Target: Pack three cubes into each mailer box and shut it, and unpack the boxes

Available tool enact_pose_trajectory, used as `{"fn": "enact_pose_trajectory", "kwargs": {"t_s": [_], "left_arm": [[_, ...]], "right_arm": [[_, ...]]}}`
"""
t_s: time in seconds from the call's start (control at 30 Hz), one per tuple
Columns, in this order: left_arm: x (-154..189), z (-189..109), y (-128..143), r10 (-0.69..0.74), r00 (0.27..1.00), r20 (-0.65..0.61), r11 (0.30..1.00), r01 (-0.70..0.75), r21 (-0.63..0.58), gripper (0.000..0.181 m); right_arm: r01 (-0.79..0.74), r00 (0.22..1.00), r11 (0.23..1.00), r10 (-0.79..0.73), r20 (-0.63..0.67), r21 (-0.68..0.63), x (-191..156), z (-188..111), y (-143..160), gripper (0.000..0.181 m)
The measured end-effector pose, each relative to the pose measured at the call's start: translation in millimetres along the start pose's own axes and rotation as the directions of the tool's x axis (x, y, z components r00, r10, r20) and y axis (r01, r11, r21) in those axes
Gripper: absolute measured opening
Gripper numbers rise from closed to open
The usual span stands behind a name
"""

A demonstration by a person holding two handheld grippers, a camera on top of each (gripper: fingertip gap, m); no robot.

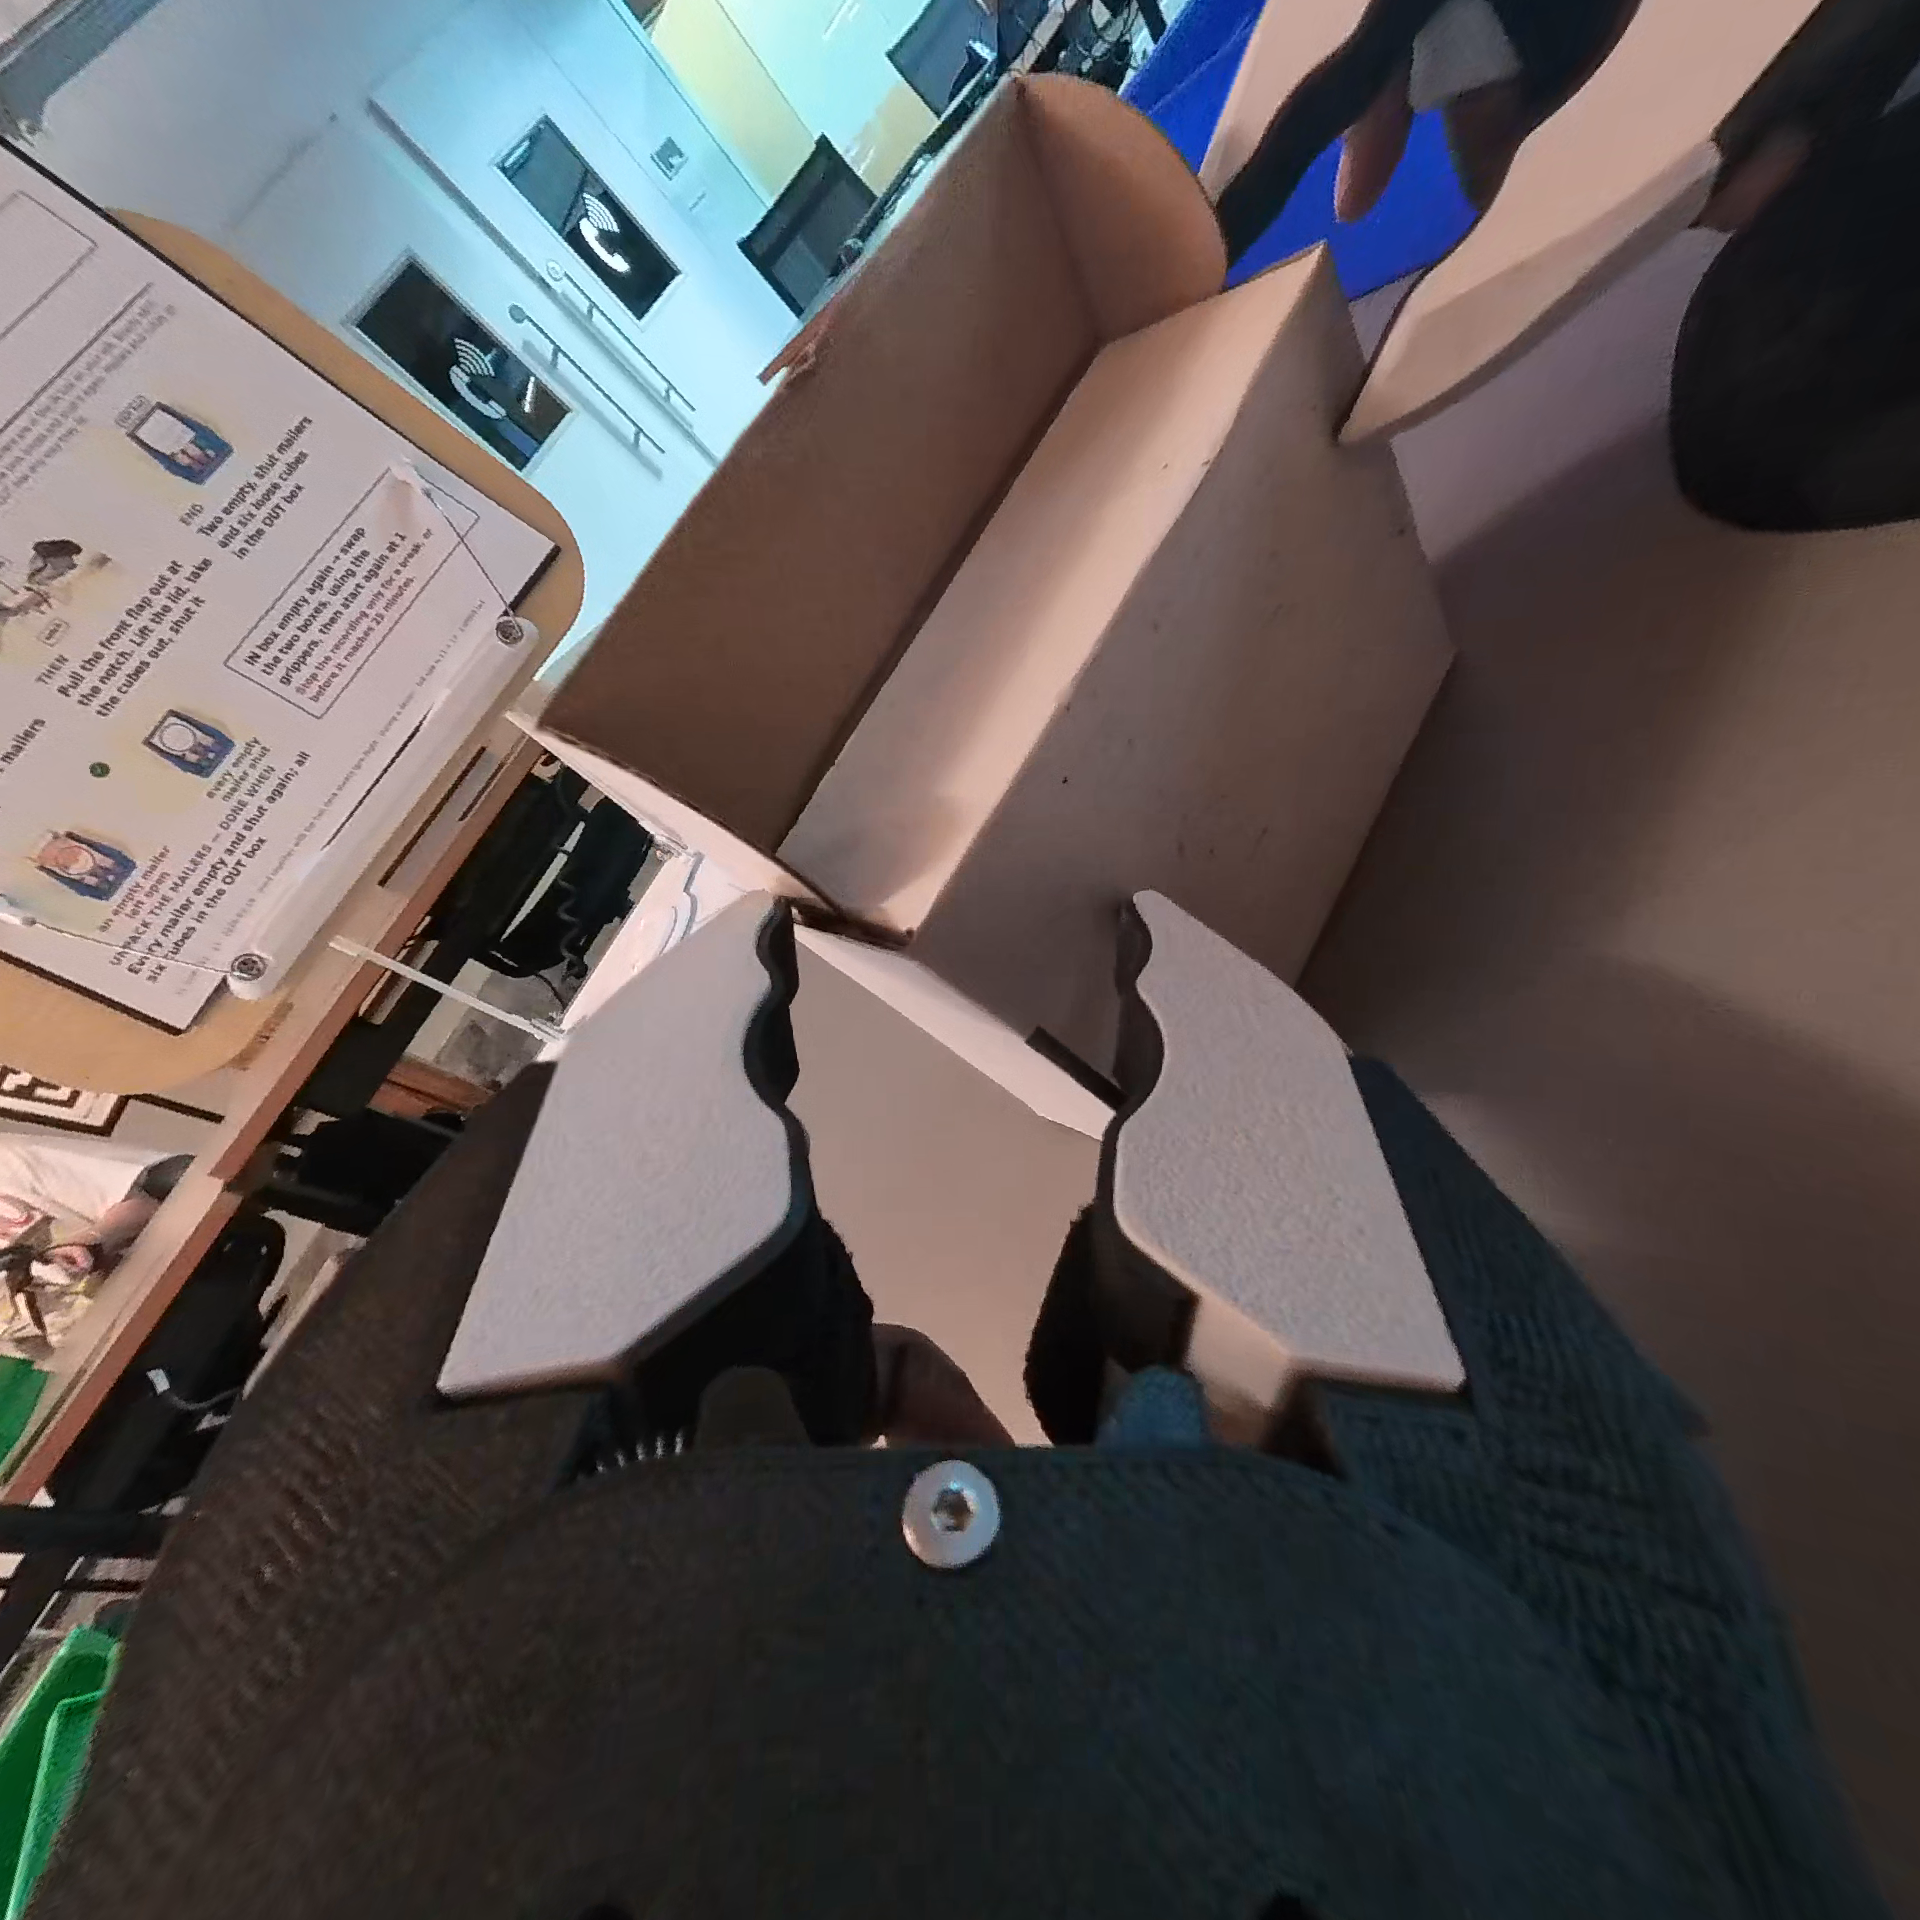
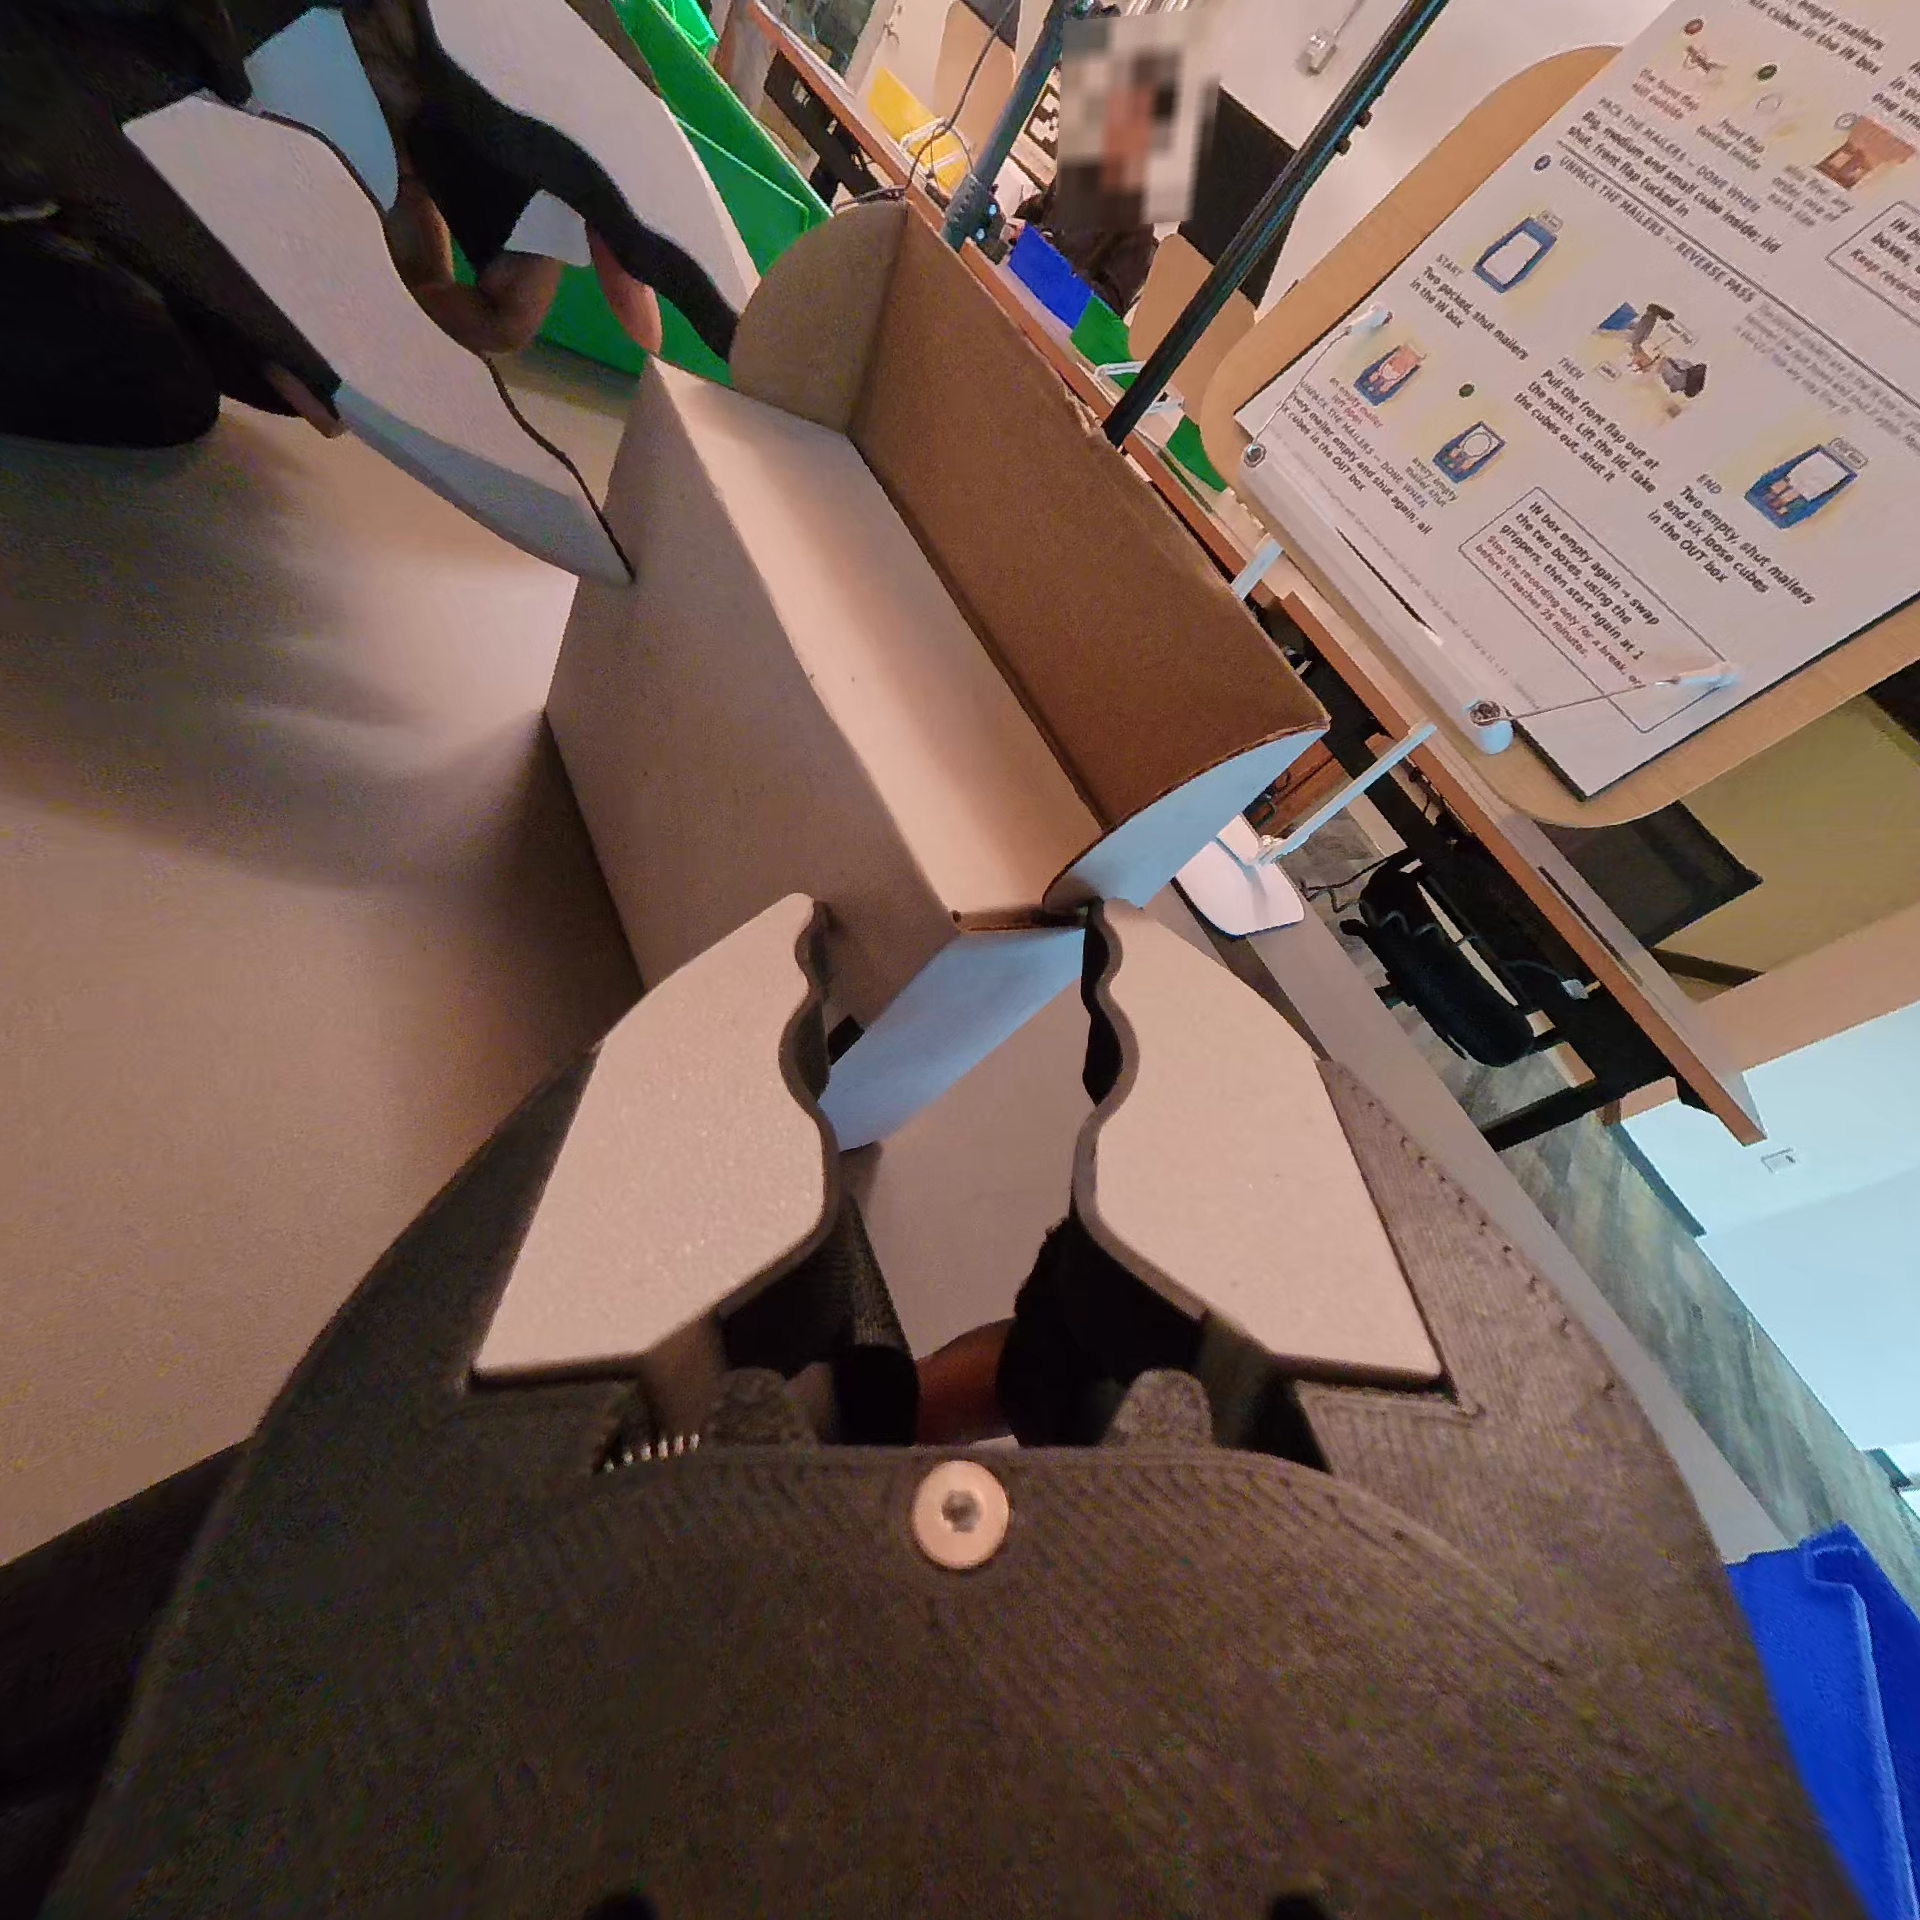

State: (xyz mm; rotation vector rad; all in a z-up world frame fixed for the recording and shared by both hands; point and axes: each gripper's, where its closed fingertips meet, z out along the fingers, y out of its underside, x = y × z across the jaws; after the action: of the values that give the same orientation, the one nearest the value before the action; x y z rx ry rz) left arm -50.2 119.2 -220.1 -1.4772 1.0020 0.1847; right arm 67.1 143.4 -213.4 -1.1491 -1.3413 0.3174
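Note:
A white mailer box (image 1: 1143, 675) lies on the table, its lid down and its brown-lined front flap (image 1: 831, 520) standing up along the far side. My left gripper (image 1: 956, 966) is open at one end of the box, with a white side flap (image 1: 935, 1049) between its fingers. My right gripper (image 2: 956, 966) is open at the other end (image 2: 748, 707), with that end's white side flap (image 2: 956, 1029) between its fingers. Each gripper also shows far off in the other's view, the right one (image 1: 1507, 312) and the left one (image 2: 436, 395). No cubes are visible.
An instruction sheet on a wooden stand (image 1: 208, 623) stands behind the box and shows in the right wrist view too (image 2: 1610, 416). Green bins (image 2: 717, 177) sit past the far end. A blue bin (image 2: 1829, 1714) is at my lower right. The beige table top (image 1: 1610, 935) runs beside the box.

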Motion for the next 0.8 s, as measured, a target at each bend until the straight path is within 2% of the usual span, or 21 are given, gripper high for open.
{"fn": "enact_pose_trajectory", "kwargs": {"t_s": [0.33, 0.5, 0.7, 0.8], "left_arm": [[1.8, -5.1, 0.2, 0.044, 0.998, -0.035, 0.999, -0.043, 0.025, 0.057], [4.0, -3.4, 1.6, 0.159, 0.987, 0.002, 0.987, -0.159, -0.016, 0.058], [5.1, -4.0, 4.3, 0.246, 0.969, 0.006, 0.968, -0.245, -0.056, 0.06], [5.1, -5.9, 6.3, 0.244, 0.97, -0.019, 0.968, -0.244, -0.051, 0.06]], "right_arm": [[0.015, 1.0, 1.0, -0.015, -0.002, 0.017, 1.3, -3.2, 0.7, 0.047], [0.096, 0.995, 0.995, -0.097, -0.031, -0.018, 0.1, -1.7, 2.5, 0.043], [0.082, 0.996, 0.997, -0.082, -0.025, -0.012, 0.1, -2.9, 1.7, 0.041], [0.068, 0.998, 0.998, -0.068, -0.013, -0.008, -0.2, -3.5, 2.2, 0.042]]}}
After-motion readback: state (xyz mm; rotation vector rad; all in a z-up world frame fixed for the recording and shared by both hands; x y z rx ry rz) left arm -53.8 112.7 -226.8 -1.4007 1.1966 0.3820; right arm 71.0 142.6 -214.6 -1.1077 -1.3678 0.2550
